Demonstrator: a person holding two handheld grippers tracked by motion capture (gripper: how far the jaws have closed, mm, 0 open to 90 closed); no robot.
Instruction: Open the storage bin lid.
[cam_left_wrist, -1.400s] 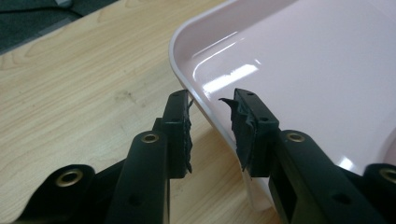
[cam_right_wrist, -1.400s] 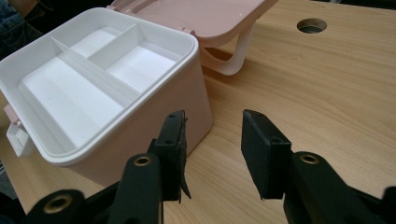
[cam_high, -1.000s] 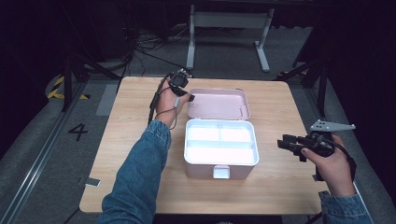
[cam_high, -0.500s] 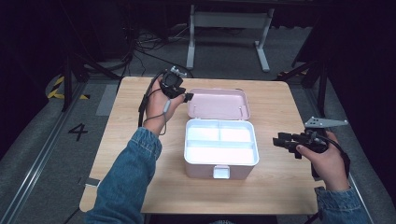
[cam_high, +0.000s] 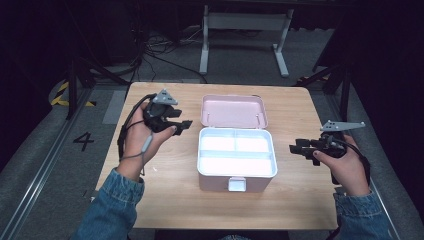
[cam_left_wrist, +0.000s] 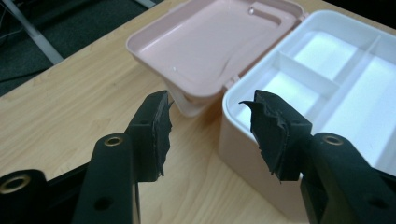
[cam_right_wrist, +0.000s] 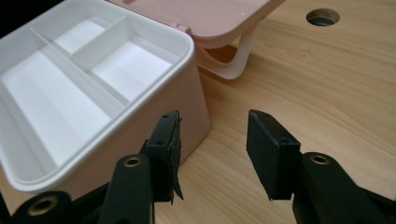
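The wooden table (cam_high: 165, 200) sits in a dark room, and your box (cam_high: 237, 159) lies open at its middle, the pink lid (cam_high: 233, 111) flat behind it. Your left gripper (cam_high: 186, 125) hovers just left of the box, its jaws having just been opening, now apart and empty. Your right gripper (cam_high: 296, 148) waits right of the box, jaws wide with nothing between them. Bare wood lies on both sides of the box. The right gripper view shows a round hole (cam_right_wrist: 322, 17) in the wood beyond the lid.
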